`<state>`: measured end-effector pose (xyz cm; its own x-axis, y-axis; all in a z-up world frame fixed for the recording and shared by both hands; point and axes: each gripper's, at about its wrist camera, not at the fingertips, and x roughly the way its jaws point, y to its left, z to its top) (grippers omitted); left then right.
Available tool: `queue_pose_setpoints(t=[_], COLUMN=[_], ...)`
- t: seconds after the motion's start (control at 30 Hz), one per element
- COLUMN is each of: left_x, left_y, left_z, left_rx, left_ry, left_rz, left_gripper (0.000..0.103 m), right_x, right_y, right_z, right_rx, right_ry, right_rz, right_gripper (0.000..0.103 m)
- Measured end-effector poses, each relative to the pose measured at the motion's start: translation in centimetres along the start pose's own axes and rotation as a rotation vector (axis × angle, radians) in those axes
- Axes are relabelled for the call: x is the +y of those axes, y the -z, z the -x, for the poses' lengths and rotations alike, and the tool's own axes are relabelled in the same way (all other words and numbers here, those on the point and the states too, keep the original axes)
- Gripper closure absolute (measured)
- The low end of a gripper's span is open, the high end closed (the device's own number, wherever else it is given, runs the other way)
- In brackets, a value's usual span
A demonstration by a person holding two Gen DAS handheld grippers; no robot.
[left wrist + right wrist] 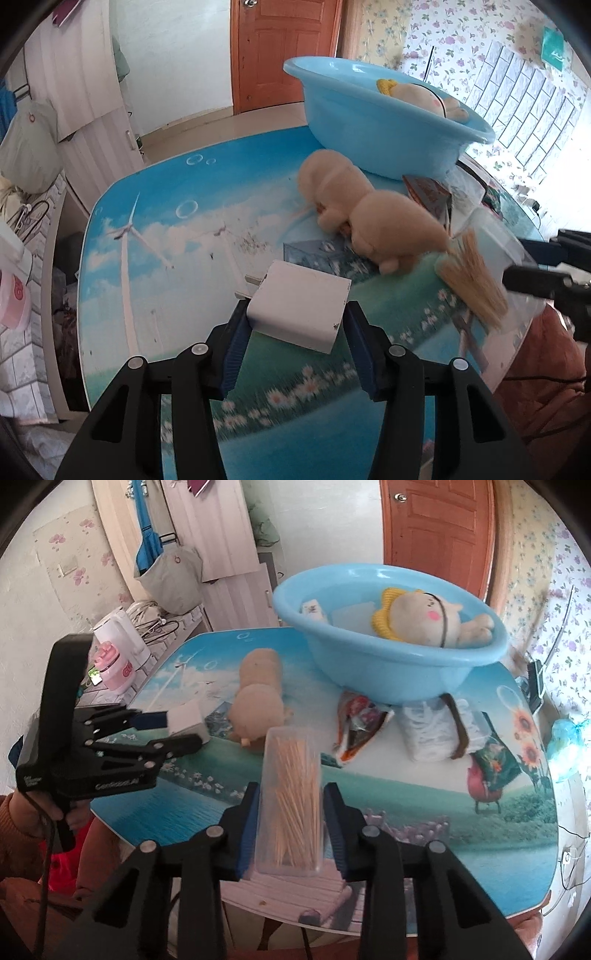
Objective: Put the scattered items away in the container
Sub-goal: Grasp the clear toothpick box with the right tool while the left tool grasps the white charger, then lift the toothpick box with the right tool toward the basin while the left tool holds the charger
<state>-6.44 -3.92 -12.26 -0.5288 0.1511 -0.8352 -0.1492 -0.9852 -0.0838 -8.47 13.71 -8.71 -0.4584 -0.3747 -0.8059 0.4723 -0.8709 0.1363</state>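
Left hand-held gripper [295, 314] clamped on a white square plastic charger block [301, 308], blue pads [236, 332] pressed to both its sides, block lifted just over the counter [147, 266] with the printed landscape top. Right hand-held gripper [290, 819] partly closed, grasping a clear rectangular plastic box of wooden toothpicks [291, 801], pads touching both long sides. Light blue round plastic basin [388, 650] sits at the counter's far side, holding a cream plush doll with yellow collar [428, 620]. Tan plush toy [258, 698] lies on the counter beside the basin. Snack packets [360, 720] near the basin base.
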Motion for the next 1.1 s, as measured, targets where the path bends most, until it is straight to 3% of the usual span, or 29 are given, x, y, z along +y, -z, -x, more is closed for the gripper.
queue_pose_setpoints(t=[0.27,0.63,0.8,0.93,1.1], left_x=[-0.7,-1.2,-1.2,-1.1,-1.1], left_y=[0.9,1.8,1.7,1.8,1.5], left_z=[0.4,1.1,0.9,0.7,0.1], left_rx=[0.021,0.022,0.024,0.021,0.025], left_ry=[-0.001,0.015,-0.006,-0.015,-0.023], left_rz=[0.007,0.023,0.047,0.061,0.062], left_gripper=[0.053,0.053,0.045,0.032,0.031], right_x=[-2.7,-5.5,-5.3,-5.3,-5.2], right_y=[1.0,2.3,2.4,2.4,2.5], right_z=[1.3,2.1,2.0,1.9,1.8], right_rx=[-0.036,-0.057,-0.062,-0.066,-0.067], right_ry=[0.096,0.155,0.155,0.148,0.141], right_rz=[-0.065,-0.117,-0.1,-0.093,-0.089], right_gripper=[0.07,0.07,0.069,0.068,0.067])
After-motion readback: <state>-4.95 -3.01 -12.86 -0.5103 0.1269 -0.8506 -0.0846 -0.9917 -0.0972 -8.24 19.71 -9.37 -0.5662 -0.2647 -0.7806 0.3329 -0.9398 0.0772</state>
